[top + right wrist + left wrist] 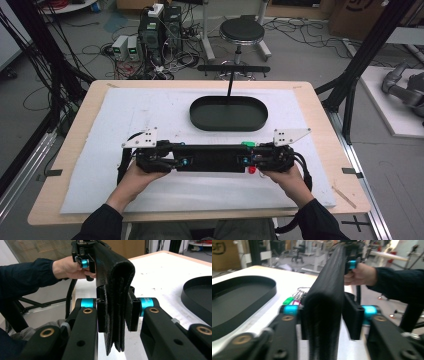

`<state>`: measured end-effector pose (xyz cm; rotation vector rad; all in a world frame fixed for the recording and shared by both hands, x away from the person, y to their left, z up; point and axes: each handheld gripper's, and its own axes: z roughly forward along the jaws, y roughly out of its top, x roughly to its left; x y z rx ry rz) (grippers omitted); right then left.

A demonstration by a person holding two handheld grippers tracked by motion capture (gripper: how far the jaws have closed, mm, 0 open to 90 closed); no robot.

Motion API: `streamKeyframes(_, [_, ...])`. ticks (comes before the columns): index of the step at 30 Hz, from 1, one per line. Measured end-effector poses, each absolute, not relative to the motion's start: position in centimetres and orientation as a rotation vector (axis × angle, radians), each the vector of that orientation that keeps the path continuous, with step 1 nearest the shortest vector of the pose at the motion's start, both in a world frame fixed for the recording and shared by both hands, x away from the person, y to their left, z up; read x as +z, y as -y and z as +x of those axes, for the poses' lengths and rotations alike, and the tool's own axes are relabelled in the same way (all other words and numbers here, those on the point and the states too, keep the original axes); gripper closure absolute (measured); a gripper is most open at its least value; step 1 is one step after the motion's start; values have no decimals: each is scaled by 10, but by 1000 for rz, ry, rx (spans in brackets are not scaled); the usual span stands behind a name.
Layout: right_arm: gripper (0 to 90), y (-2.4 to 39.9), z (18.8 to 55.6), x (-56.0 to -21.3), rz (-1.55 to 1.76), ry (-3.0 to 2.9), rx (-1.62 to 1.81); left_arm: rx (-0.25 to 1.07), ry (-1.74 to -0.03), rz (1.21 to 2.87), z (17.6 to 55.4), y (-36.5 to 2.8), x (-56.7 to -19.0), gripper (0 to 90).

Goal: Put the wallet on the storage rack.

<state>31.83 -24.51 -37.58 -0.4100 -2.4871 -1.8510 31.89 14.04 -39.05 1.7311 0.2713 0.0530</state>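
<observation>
I have the black felt pouch (210, 161) stretched level between my two grippers, just above the white mat (125, 120) on the near half of the table (80, 120). In the right gripper view the right gripper (117, 315) has its jaws drawn in on the folded end of the pouch: both pads sit against the layered felt, which hangs down between them with its open edges pointing down, so I read this as a clamp on the pouch. In the left gripper view the left gripper (325, 315) has the rounded end of the pouch between its jaws; one pad lies against the felt, while the other stands a little off it with a slim gap showing, so this grip is loose rather than tight. From that view the pouch runs straight away from me to the far hand (359, 273) holding the other gripper. In the high view both hands sit at the near edge of the mat, the pouch bridges the grippers, and the black oval tray (228, 114) lies beyond it, near but apart. A bunch of coloured key tags (294, 299) lies on the mat beside the pouch.
</observation>
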Motion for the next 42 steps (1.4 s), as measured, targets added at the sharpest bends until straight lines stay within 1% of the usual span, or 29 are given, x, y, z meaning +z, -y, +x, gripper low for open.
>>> streamKeyframes(3, [768, 246, 318, -375, -414, 2488, -1858, 64, -298, 1748, 319, -139, -389, 475])
streamKeyframes(5, [769, 248, 318, -375, -411, 2486, -1864, 73, -318, 1751, 320, -138, -389, 441])
streamKeyframes(8, [771, 250, 318, -374, -417, 2479, -1874, 76, -350, 1761, 322, -137, -390, 350])
streamKeyframes(11, [771, 251, 318, -373, -414, 2476, -1879, 67, -353, 1765, 323, -136, -392, 338])
streamKeyframes(12, [771, 252, 318, -373, -411, 2474, -1879, 57, -335, 1764, 323, -135, -393, 356])
streamKeyframes(13, [771, 252, 318, -373, -407, 2469, -1877, 62, -306, 1770, 323, -134, -393, 434])
streamKeyframes(15, [771, 252, 318, -373, -402, 2462, -1880, 64, -289, 1767, 323, -134, -393, 550])
streamKeyframes(16, [770, 253, 319, -373, -399, 2462, -1880, 55, -285, 1761, 324, -135, -393, 590])
streamKeyframes(22, [758, 256, 321, -374, -436, 2463, -1883, 40, -250, 1741, 326, -134, -393, 709])
streamKeyframes(25, [706, 258, 321, -373, -470, 2500, -1890, 59, -239, 1741, 327, -132, -392, 728])
streamKeyframes(27, [668, 262, 323, -373, -499, 2519, -1889, 101, -224, 1754, 328, -126, -392, 731])
streamKeyframes(28, [596, 265, 323, -372, -533, 2523, -1896, 108, -230, 1757, 329, -124, -392, 732])
streamKeyframes(29, [567, 268, 323, -372, -562, 2521, -1906, 117, -238, 1763, 330, -123, -392, 733])
streamKeyframes(32, [547, 282, 326, -372, -663, 2522, -1948, 137, -268, 1768, 335, -118, -391, 733])
streamKeyframes(35, [483, 300, 327, -371, -851, 2528, -2014, 165, -295, 1778, 340, -116, -389, 733])
streamKeyframes(42, [466, 335, 330, -380, -1445, 2534, -2000, 265, -372, 1771, 357, -107, -382, 733])
